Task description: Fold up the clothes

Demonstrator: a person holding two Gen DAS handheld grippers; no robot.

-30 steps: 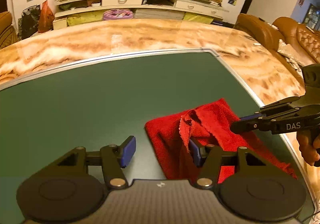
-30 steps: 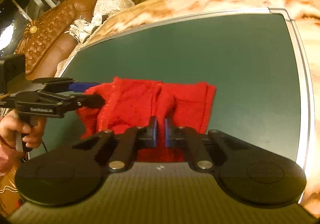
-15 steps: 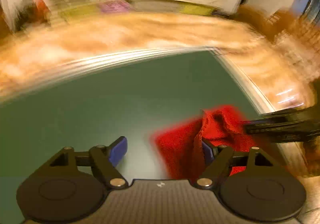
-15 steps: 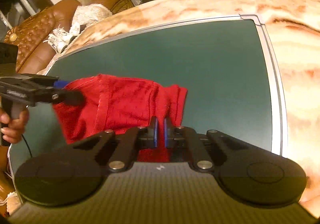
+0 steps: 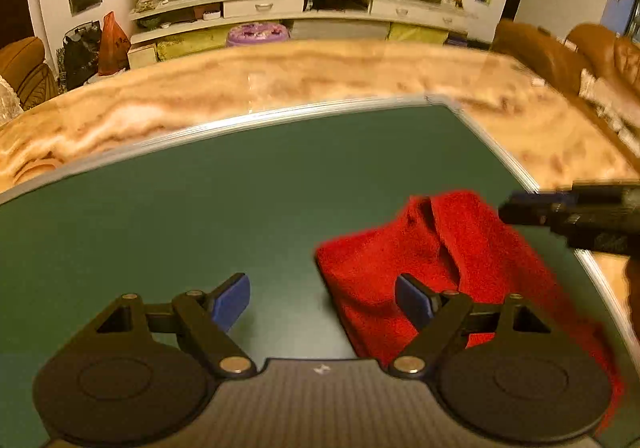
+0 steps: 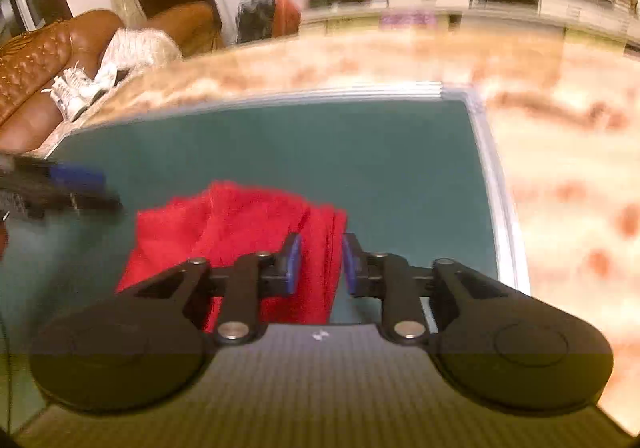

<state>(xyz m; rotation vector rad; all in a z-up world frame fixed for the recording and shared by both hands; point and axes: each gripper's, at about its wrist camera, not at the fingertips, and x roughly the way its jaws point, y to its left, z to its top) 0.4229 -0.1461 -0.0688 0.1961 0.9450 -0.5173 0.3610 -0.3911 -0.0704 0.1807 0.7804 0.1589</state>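
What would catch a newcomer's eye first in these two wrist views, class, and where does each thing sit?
The red cloth stands out most, bunched near the right edge of the dark green mat. Next comes the left claw, spread wide open over the mat with the cloth by its right finger. In the right wrist view, the right claw is partly open, with a fold of the cloth between its blue pads.

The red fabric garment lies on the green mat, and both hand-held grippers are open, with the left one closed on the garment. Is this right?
Not quite. The left hand-held gripper is wide open, holding nothing, as the left wrist view shows. The red fabric garment does lie on the green mat.
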